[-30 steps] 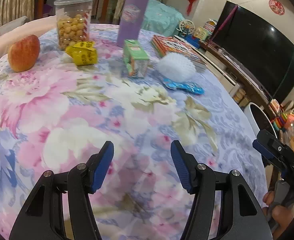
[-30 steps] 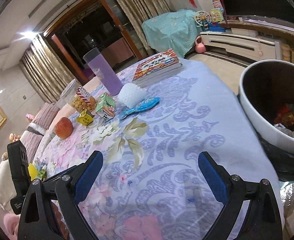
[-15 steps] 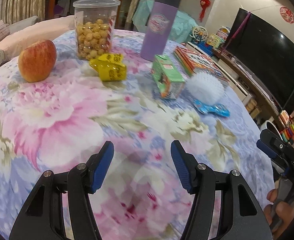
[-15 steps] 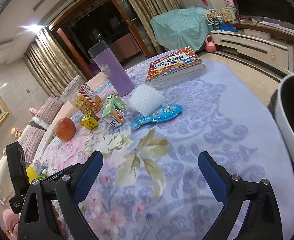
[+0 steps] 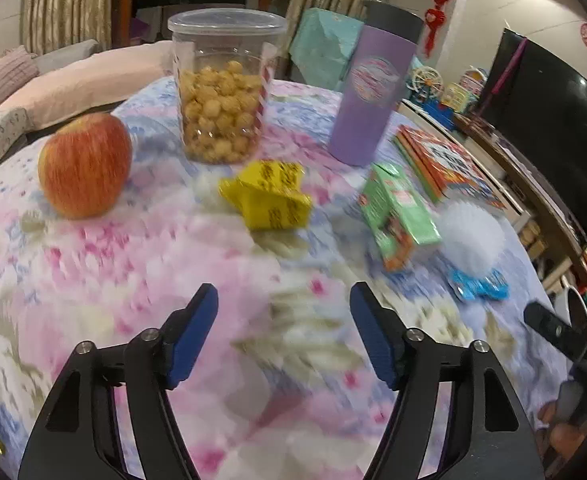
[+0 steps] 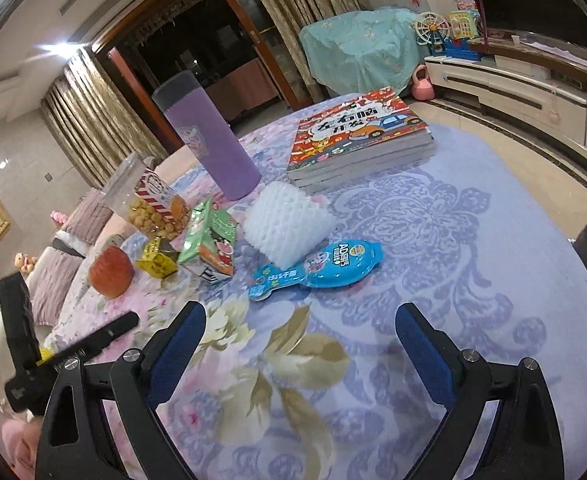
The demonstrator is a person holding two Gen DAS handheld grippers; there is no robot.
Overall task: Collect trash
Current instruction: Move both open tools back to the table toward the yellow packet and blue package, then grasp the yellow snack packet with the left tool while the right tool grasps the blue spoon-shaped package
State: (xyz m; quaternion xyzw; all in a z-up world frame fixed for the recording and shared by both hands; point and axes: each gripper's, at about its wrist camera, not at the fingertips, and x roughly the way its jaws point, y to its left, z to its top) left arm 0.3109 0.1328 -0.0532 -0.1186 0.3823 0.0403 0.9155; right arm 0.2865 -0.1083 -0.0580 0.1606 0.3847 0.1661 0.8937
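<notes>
- Trash on the floral tablecloth [image 6: 473,240]: one crumpled yellow carton [image 5: 267,196], one green carton [image 5: 397,208], one white foam net [image 6: 287,226], one blue wrapper [image 6: 321,266], clustered mid-table.
- Left gripper [image 5: 283,330] and right gripper [image 6: 299,354] hover with fingers spread wide, empty.
- We judge the yellow carton nearest the left gripper; we centre it between the pads before closing.
- Non-trash: one apple [image 5: 85,164], one snack jar [image 5: 223,84], one purple tumbler [image 5: 369,96], a stack of books [image 6: 359,136].

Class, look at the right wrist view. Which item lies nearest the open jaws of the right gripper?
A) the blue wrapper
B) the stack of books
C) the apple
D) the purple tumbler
A: the blue wrapper lies flat on the tablecloth just ahead of the right gripper, closer than anything else.
</notes>
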